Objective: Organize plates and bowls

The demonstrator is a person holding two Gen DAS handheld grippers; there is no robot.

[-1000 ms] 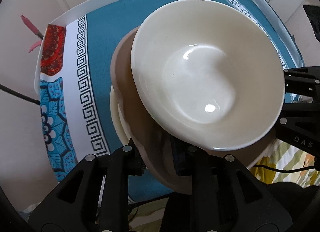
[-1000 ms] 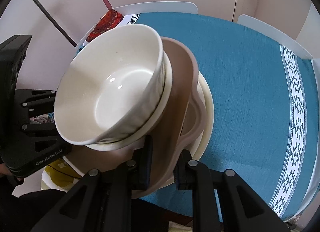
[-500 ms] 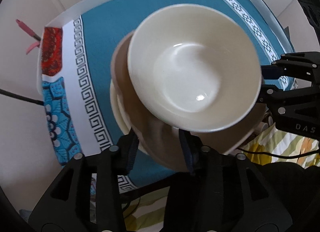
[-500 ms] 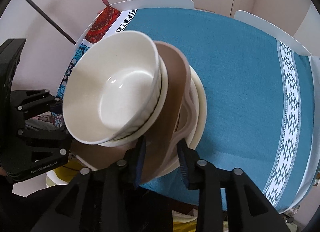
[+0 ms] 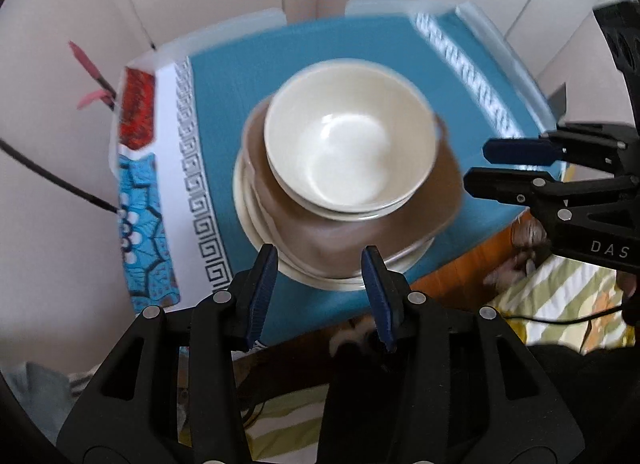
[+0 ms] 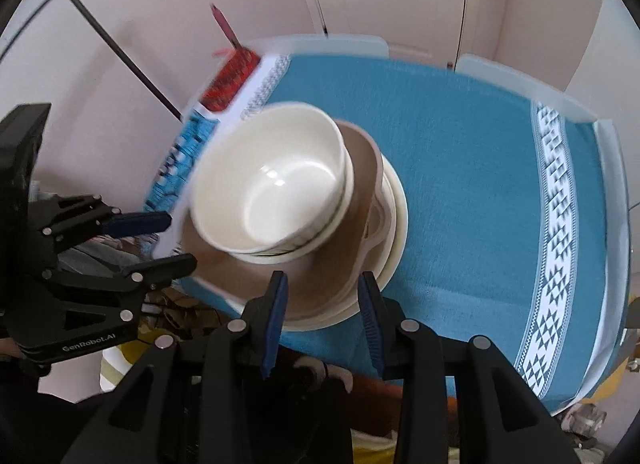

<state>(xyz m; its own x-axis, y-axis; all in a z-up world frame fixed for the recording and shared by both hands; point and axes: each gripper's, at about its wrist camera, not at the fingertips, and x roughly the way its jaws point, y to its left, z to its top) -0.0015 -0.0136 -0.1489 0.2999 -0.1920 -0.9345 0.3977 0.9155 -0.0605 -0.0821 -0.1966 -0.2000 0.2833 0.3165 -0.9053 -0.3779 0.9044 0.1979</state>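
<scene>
A stack of dishes rests on the blue tablecloth (image 5: pixel 224 104) near the table's front edge. A cream bowl (image 5: pixel 348 156) sits on top, with a second cream bowl nested under it, on a brown plate (image 5: pixel 432 200) above cream plates (image 5: pixel 256 220). The same stack shows in the right wrist view: bowl (image 6: pixel 268 184), brown plate (image 6: pixel 360 168), cream plates (image 6: pixel 396 216). My left gripper (image 5: pixel 320 268) is open and empty, its fingers just short of the stack's near rim. My right gripper (image 6: pixel 322 296) is open and empty too, apart from the stack.
The tablecloth (image 6: pixel 480 184) has patterned white borders and hangs over a small table with white chair backs (image 6: pixel 336 40) behind it. A thin dark rod (image 6: pixel 120 52) leans at the left. A striped green cloth (image 5: pixel 560 292) lies below the table edge.
Both grippers have opened and let go of the brown plate's rim, then pulled back and up from the stack. The stack now rests on the table.
</scene>
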